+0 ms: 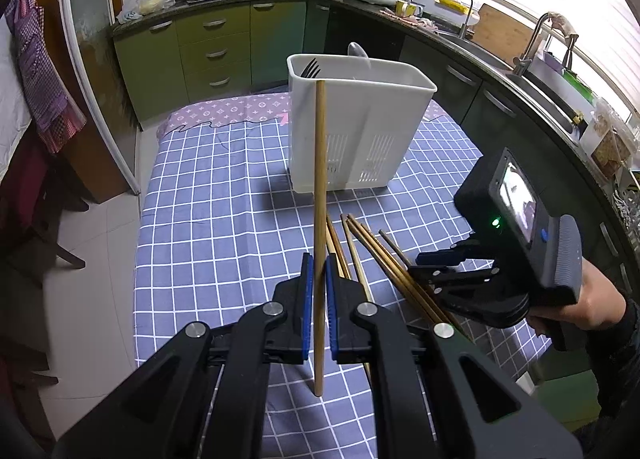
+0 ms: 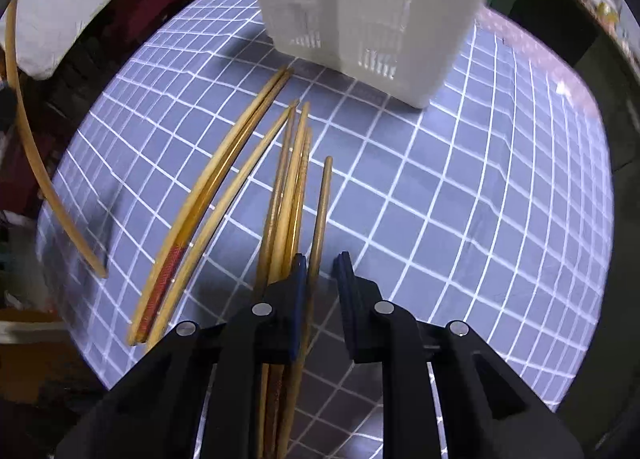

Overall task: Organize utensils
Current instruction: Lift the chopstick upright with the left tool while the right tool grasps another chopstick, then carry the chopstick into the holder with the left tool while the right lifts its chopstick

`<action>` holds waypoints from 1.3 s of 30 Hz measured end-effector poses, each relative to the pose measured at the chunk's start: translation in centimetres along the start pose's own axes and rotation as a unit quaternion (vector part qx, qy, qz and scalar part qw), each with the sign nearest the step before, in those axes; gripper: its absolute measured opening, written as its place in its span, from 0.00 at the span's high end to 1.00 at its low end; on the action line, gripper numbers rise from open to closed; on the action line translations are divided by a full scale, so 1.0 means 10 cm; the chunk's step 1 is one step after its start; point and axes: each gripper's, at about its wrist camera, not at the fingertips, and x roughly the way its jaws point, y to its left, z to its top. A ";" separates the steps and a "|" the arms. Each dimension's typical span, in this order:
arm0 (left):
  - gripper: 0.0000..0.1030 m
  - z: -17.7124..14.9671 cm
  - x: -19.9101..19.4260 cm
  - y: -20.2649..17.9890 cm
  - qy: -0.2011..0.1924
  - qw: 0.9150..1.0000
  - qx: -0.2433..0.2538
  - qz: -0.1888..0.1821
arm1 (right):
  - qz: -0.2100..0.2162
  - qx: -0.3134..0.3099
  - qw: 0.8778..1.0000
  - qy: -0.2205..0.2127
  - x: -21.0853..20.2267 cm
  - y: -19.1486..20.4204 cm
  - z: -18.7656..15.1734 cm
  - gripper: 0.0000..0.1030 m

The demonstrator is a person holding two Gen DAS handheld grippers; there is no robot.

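Observation:
My left gripper (image 1: pixel 319 265) is shut on a single wooden chopstick (image 1: pixel 319 187), held upright above the checked tablecloth. The same chopstick shows at the left edge of the right wrist view (image 2: pixel 28 139). A white utensil holder (image 1: pixel 360 127) stands behind it with a black fork (image 1: pixel 311 67) and a spoon (image 1: pixel 357 49) inside. Several chopsticks (image 2: pixel 280 195) lie in a loose pile on the cloth. My right gripper (image 2: pixel 322 263) is open just above the pile, with one chopstick (image 2: pixel 322 215) between its jaws. It also shows in the left wrist view (image 1: pixel 452 259).
The table has a blue checked cloth (image 1: pixel 224 219). The holder (image 2: pixel 372 7) stands close beyond the pile. Kitchen counters with a sink (image 1: pixel 536 87) run along the right, green cabinets (image 1: pixel 216 51) at the back, floor to the left.

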 end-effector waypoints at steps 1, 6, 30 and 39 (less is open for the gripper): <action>0.94 0.00 -0.01 0.00 -0.001 1.000 0.001 0.000 | 0.001 0.000 1.000 0.000 0.00 0.00 0.01 0.88; 0.94 -0.01 -0.04 0.01 -0.002 1.000 0.003 -0.002 | 0.009 0.012 1.000 -0.016 -0.05 -0.02 -0.01 0.94; 0.94 -0.04 -0.21 -0.06 -0.025 1.000 0.018 0.004 | 0.026 0.077 0.962 -0.262 -1.69 -0.35 -0.92 0.94; 0.94 0.00 -0.29 -0.11 -0.033 0.999 0.027 0.002 | 0.032 0.074 0.958 -0.277 -1.81 -0.31 -0.97 0.94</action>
